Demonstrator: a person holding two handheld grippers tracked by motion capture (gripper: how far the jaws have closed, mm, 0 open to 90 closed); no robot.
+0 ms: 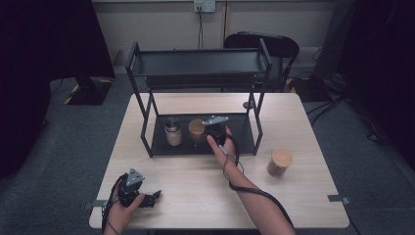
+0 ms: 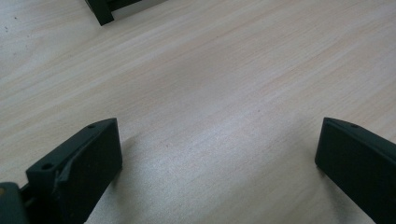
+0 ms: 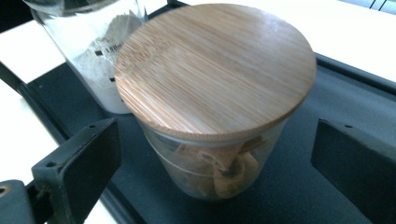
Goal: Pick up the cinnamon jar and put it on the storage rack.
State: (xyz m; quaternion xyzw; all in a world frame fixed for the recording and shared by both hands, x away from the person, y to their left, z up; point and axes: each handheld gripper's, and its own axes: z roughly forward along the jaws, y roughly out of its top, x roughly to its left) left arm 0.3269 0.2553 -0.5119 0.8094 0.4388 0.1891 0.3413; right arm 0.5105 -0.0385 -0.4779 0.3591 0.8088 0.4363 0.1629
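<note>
Bamboo-lidded glass jar, item one: stands upright on the black lower tray of a two-tier metal rack at the far middle of the table; round wooden lid seated flat on top, pale brownish pieces visible through the glass wall. Sits between the two black jaws of the right gripper, which stand spread wide on either side of it, pads clear of the glass with a gap on both sides. Item two: taller glass jar of white powder, upright on the same tray, just beside the first jar on its left in the high view, whether touching cannot be told. Item three: second bamboo-lidded jar, upright on the bare tabletop, right of the rack and nearer than it, well apart from both grippers. Item four: left gripper, resting at the near left edge of the table in the person's left hand, jaws spread wide over bare light wood, nothing between them.
</note>
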